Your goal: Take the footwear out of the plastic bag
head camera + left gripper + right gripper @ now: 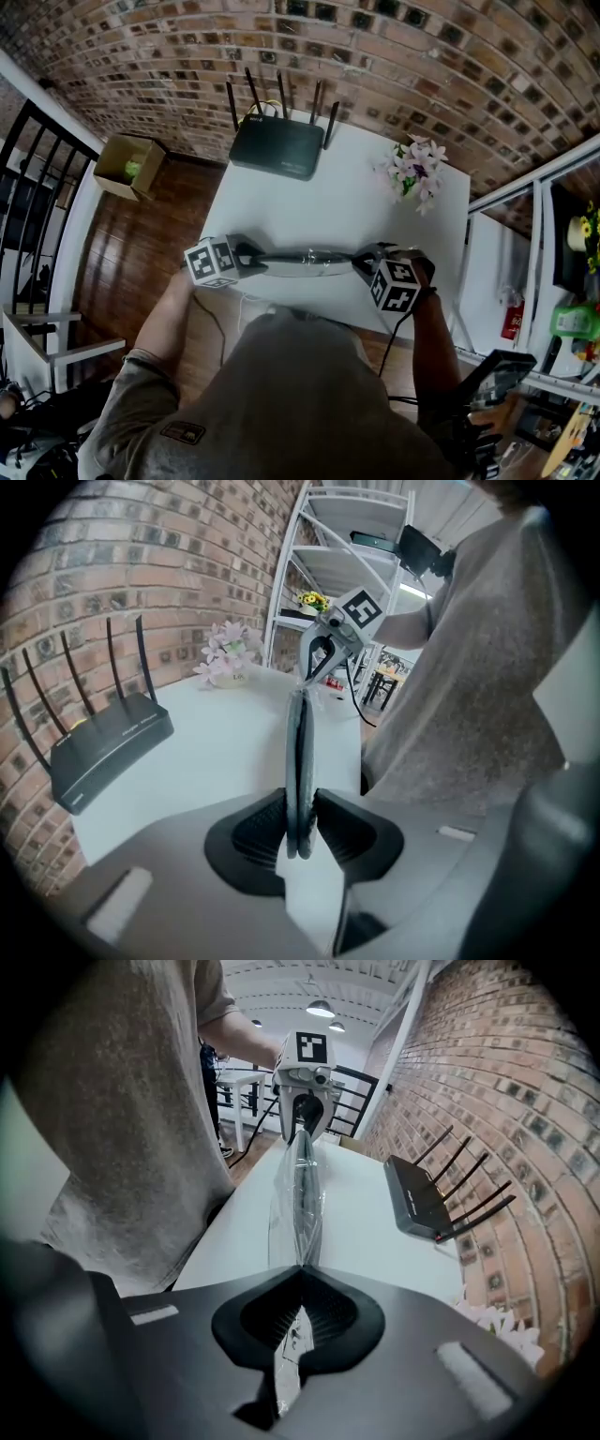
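A flat dark pair of footwear (298,262) hangs level over the white table (356,202), between my two grippers, inside a clear plastic bag (328,255). My left gripper (300,832) is shut on the near end of the footwear (298,757), whose dark soles are pressed between the pads. My right gripper (300,1312) is shut on the thin end of the plastic bag (292,1213), and the footwear (303,1176) shows through it further along. In the head view the left gripper (251,263) is at the left and the right gripper (362,262) at the right.
A black router (277,145) with several antennas stands at the table's far edge. A small bunch of pink flowers (415,169) sits at the far right corner. A cardboard box (129,166) lies on the wooden floor to the left. White shelving (347,564) stands to the right.
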{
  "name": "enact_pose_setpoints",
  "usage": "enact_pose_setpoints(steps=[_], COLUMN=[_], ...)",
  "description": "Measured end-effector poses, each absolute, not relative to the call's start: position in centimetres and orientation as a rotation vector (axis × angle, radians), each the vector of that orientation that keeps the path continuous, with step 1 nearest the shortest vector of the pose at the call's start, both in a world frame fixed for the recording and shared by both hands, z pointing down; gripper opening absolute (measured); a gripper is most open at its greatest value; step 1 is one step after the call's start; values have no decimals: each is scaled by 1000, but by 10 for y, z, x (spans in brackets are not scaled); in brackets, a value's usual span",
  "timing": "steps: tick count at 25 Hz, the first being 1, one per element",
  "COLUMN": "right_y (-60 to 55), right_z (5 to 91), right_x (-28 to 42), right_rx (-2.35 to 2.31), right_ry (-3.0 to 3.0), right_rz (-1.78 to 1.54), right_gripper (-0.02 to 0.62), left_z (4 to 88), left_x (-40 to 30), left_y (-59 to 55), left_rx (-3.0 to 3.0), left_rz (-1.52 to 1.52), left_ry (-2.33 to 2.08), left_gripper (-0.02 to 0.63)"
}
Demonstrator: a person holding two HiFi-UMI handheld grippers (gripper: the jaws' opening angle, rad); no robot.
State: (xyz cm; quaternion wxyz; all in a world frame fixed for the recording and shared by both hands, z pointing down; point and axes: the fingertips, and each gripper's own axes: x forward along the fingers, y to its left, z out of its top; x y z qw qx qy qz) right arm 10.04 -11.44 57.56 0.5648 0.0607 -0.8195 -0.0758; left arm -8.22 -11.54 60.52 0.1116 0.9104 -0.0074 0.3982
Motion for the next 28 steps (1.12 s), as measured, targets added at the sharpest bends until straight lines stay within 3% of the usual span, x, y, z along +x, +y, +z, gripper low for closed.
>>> enact_pose_setpoints(steps=[28], right_y=[-135], right_z=[594], right_x=[157], right_rx=[447], right_ry=[-1865], right_rz=[-29], right_gripper=[12], left_z=[625], left_x=[-142], left_y=[-102], left_rx=[2506], left_rz=[1036], left_ry=[-306], left_gripper=[100])
